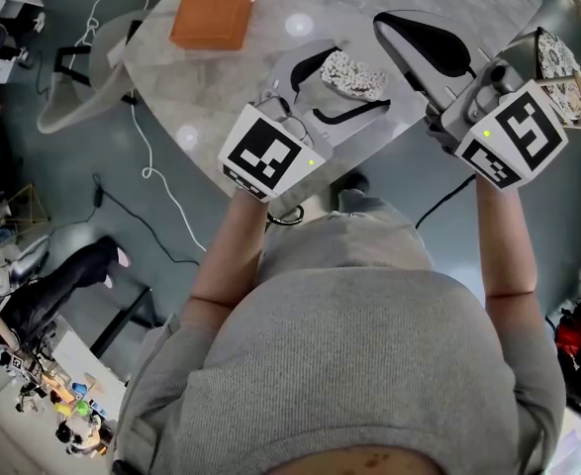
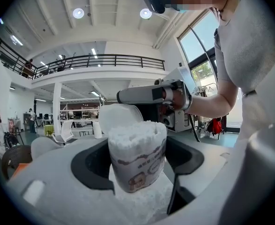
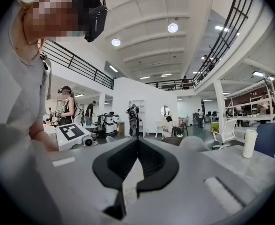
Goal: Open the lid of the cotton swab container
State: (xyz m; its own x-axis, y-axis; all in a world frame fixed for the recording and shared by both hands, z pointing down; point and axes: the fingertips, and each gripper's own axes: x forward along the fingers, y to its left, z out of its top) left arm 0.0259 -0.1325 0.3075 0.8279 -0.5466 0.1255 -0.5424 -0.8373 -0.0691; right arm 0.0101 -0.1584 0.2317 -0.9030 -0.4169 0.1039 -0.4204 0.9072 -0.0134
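Note:
The cotton swab container (image 1: 352,74) is a small printed tub packed with white swabs, held above the marble table (image 1: 221,77). My left gripper (image 1: 341,89) is shut on its sides. In the left gripper view the container (image 2: 138,156) stands upright between the jaws, and its white lid (image 2: 119,118) is flipped up behind the swabs. My right gripper (image 1: 394,28) hovers just right of the container, its black jaws shut with nothing between them. The right gripper view shows those jaws (image 3: 137,143) pressed together and empty. The right gripper (image 2: 146,95) also appears behind the tub in the left gripper view.
An orange box (image 1: 216,8) lies at the table's far left. A patterned object (image 1: 557,62) sits at the right edge. A white cup (image 3: 249,143) stands on a table to the right. Cables trail on the floor (image 1: 151,171), and people stand in the background.

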